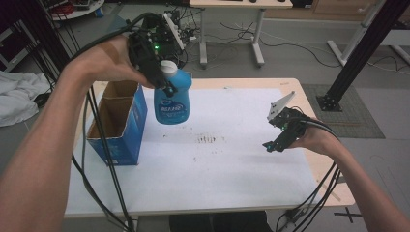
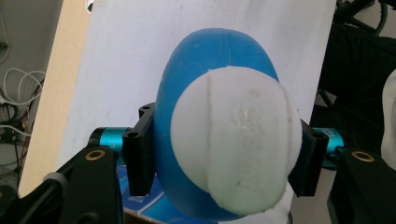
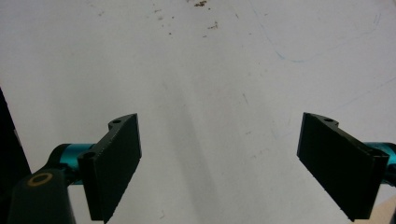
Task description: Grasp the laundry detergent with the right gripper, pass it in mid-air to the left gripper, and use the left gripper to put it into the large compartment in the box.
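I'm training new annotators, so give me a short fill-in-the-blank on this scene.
1. The left claw is shut on a blue ____ with a white cap.
2. The open cardboard box stands to the ____ of the held item in the high view.
3. The right claw has its jaws ____, with nothing between them.

Missing words: bottle; left; open

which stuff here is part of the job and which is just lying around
In the job:
- blue bottle with a white cap, held off the table
- left claw, shut on the bottle near its cap
- open cardboard box beside it, likely

Lying about:
- right claw, open over the white table cover
- white cloth on the floor
- desk behind
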### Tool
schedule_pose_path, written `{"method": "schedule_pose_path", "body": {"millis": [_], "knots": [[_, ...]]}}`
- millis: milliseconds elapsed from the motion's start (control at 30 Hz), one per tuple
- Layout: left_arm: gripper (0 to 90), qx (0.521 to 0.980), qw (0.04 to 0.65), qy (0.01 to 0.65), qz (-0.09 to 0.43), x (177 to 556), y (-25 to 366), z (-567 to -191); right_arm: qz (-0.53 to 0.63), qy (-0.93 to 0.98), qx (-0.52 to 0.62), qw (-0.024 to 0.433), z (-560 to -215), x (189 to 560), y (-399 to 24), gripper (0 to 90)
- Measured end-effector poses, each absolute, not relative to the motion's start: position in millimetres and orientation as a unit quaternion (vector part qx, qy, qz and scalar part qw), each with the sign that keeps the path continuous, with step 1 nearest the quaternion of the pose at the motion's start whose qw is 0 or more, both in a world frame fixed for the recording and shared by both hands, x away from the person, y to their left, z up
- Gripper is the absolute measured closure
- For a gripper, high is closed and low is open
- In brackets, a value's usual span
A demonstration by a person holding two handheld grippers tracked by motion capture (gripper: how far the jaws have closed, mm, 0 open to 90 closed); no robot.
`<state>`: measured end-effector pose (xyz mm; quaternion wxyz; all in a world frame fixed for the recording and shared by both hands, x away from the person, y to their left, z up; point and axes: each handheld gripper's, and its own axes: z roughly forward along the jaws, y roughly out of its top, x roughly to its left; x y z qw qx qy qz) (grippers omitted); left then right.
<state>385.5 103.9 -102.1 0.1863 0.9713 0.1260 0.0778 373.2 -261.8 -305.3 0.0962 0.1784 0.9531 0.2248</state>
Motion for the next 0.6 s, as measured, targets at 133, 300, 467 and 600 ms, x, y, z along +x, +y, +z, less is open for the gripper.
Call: {"method": "schedule_pose_path", "body": {"millis": [133, 300, 467, 600], "knots": [[38.2, 0.970, 0.185, 0.135, 0.083, 384.8, 116.9, -94.0, 0.217, 0.954, 0.180, 0.099, -305.2, 372.8, -263.9, 12.9], [38.2, 0.967, 0.182, 0.149, 0.094, 382.5, 137.1, -82.3, 0.223, 0.953, 0.171, 0.114, -306.9, 374.7, -266.2, 12.9], [38.2, 0.965, 0.183, 0.160, 0.097, 380.9, 146.8, -78.3, 0.219, 0.954, 0.171, 0.114, -306.7, 375.0, -265.9, 12.9], [38.2, 0.963, 0.177, 0.177, 0.100, 378.9, 168.6, -74.4, 0.219, 0.954, 0.168, 0.116, -307.3, 374.8, -265.8, 12.9]]}}
